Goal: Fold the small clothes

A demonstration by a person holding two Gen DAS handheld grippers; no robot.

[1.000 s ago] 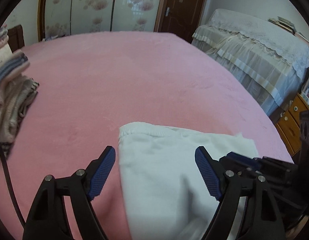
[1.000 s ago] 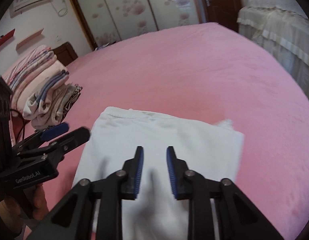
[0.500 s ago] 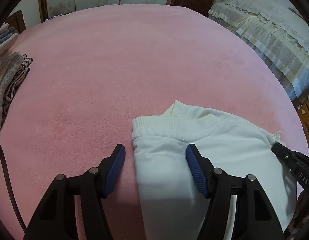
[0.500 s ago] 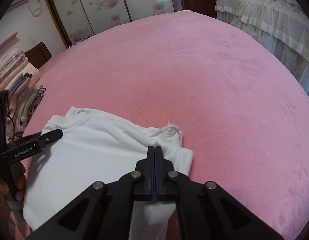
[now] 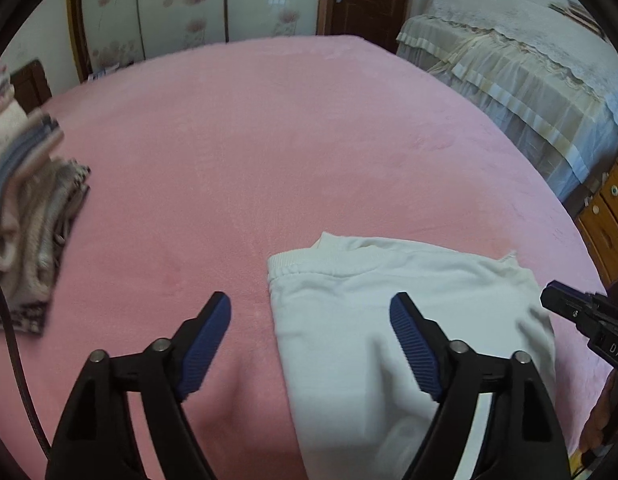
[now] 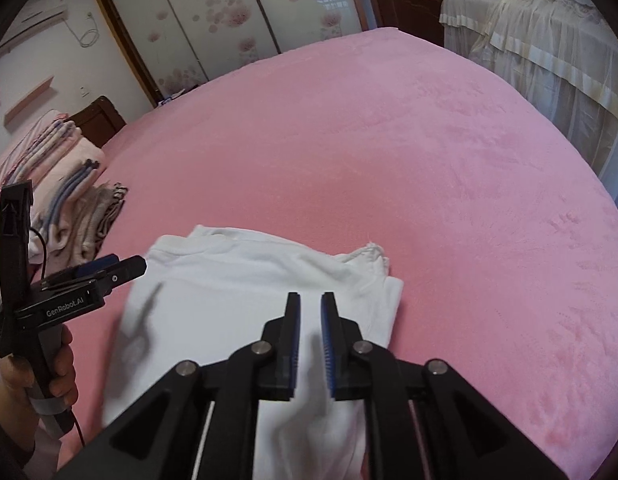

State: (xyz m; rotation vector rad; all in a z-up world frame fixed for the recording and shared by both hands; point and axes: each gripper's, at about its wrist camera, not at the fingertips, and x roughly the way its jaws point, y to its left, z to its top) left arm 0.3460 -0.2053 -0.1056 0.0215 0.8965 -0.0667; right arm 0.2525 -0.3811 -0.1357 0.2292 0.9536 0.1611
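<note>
Here the white garment (image 5: 393, 320) lies folded on the pink blanket (image 5: 269, 140), its ribbed hem just ahead of the left gripper (image 5: 311, 342) and its body running under the right-hand pad. That gripper's jaws have just been opening and stand wide, holding nothing; the left pad sits over bare blanket, the right pad over cloth. The right gripper (image 6: 311, 346) hovers above the garment's near right part, its jaws having just parted to a narrow gap with no cloth pinched between them. The fold seems laid and both tongs let go. To finish it well, the person should probably flatten the bulge near the right gripper and square the loose corner ahead of it before moving the piece toward the folded stack (image 6: 69, 196) far off to the left.
</note>
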